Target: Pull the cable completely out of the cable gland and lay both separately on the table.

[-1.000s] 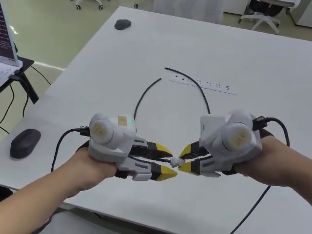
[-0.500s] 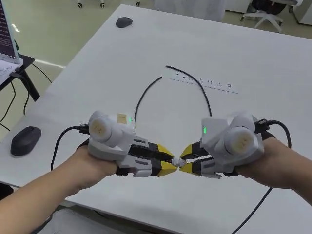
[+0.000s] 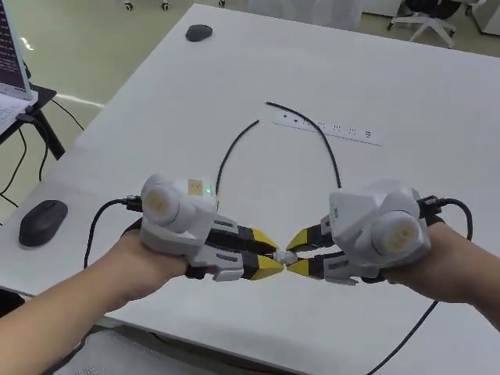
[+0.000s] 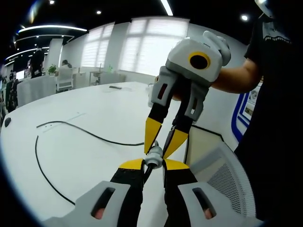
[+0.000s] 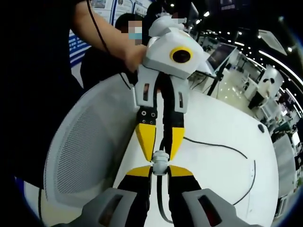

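A small white and grey cable gland (image 3: 283, 258) hangs above the table's near edge, pinched from both sides. My left gripper (image 3: 273, 263) is shut on one end of it and my right gripper (image 3: 294, 261) on the other, yellow tips almost touching. In the left gripper view the cable gland (image 4: 154, 157) sits at my own tips, with the right gripper (image 4: 163, 140) coming down from above. The black cable (image 3: 225, 158) runs from the gland back between both pairs of jaws, and its two ends curve away across the white table (image 3: 391, 70). In the right gripper view the cable (image 5: 161, 201) passes under the gland (image 5: 161, 162).
A white power strip (image 3: 332, 130) lies beyond the cable ends. One dark mouse (image 3: 199, 32) sits at the far left corner, and another mouse (image 3: 43, 223) at the near left edge. A laptop (image 3: 9, 58) stands on a side stand at left. My grippers' own leads trail off the near edge.
The head camera has tilted a little. Both grippers stay tip to tip on the gland; the right gripper has rolled and sunk slightly.
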### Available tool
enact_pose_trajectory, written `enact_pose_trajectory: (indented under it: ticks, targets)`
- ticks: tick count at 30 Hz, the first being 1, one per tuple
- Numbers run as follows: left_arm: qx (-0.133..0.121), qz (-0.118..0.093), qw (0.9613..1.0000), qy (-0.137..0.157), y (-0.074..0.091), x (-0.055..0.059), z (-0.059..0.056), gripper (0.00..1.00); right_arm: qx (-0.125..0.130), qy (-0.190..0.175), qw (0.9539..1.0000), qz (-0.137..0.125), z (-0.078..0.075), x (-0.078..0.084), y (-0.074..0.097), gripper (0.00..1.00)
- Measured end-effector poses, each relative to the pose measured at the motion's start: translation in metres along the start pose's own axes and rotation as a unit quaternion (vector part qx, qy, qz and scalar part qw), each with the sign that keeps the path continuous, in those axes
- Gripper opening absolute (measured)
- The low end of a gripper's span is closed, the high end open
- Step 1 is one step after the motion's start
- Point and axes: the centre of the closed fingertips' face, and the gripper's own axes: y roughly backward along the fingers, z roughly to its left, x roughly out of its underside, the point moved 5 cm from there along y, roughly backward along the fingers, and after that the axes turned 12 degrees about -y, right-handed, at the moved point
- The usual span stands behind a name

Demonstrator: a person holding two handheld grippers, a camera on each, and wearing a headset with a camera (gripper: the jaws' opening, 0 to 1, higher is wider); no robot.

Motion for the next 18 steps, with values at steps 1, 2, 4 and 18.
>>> enact_pose_trajectory:
  ticks: [1, 2, 4, 18]
  targets:
    - [0.003, 0.003, 1.0000, -0.003, 0.001, 0.000, -0.001, 0.15, -0.001, -0.004, 1.0000, -0.003, 0.000, 0.000, 0.000, 0.08]
    - [0.004, 0.004, 1.0000, -0.004, 0.001, 0.000, -0.001, 0.15, -0.001, -0.012, 0.9999, -0.007, 0.001, -0.001, 0.000, 0.08]
    - [-0.001, 0.003, 1.0000, -0.005, 0.004, 0.000, -0.001, 0.15, 0.006, -0.016, 0.9998, -0.013, 0.000, -0.003, -0.001, 0.08]
    - [-0.007, 0.015, 0.9994, -0.031, 0.009, -0.003, -0.002, 0.15, -0.026, -0.154, 0.9828, -0.099, -0.006, 0.001, 0.006, 0.10]
